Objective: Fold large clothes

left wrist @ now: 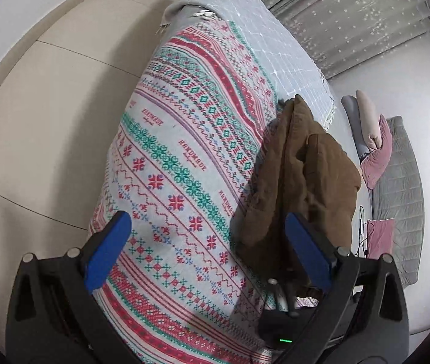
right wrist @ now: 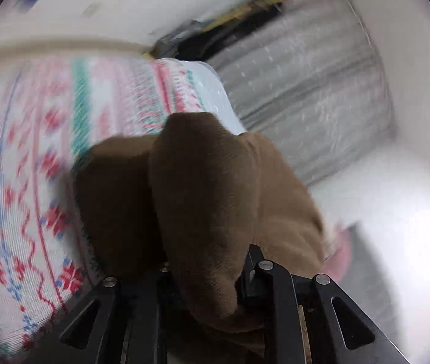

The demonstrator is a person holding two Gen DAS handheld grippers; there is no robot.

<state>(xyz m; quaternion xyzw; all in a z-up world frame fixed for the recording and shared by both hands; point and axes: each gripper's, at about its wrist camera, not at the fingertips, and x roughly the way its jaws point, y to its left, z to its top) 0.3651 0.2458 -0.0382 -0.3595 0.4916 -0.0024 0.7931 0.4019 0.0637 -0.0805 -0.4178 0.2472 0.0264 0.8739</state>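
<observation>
Blue pads on my left gripper (left wrist: 210,250) fill the bottom of the left wrist view, its two fingers (left wrist: 107,251) standing wide apart with nothing between them but the patterned blanket (left wrist: 166,157) below. That blanket, woven in red, green and blue bands with the word HANDMADE repeated along it, runs from the bottom centre up toward the top of the frame, where a pale quilted cover (left wrist: 275,51) lies over its far end. At the right of centre a brown garment (left wrist: 312,176) hangs bunched and lifted, its lower folds trailing onto the blanket just beside my right-hand blue pad, which partly overlaps it in the picture; I cannot tell whether they touch. Further right, at the frame's edge, pink cushions (left wrist: 375,157) and a grey quilted mat (left wrist: 403,200) lie on the floor, and grey curtains (left wrist: 351,15) fill the upper right. In the right wrist view, which is blurred, my right gripper (right wrist: 205,285) is clamped on the same brown garment (right wrist: 208,188): the cloth is drawn in between the black jaws at the bottom centre and mounds up over them, hiding the pads. Behind it the blanket (right wrist: 32,166) streaks across the left half and the curtains (right wrist: 306,91) across the upper right.
</observation>
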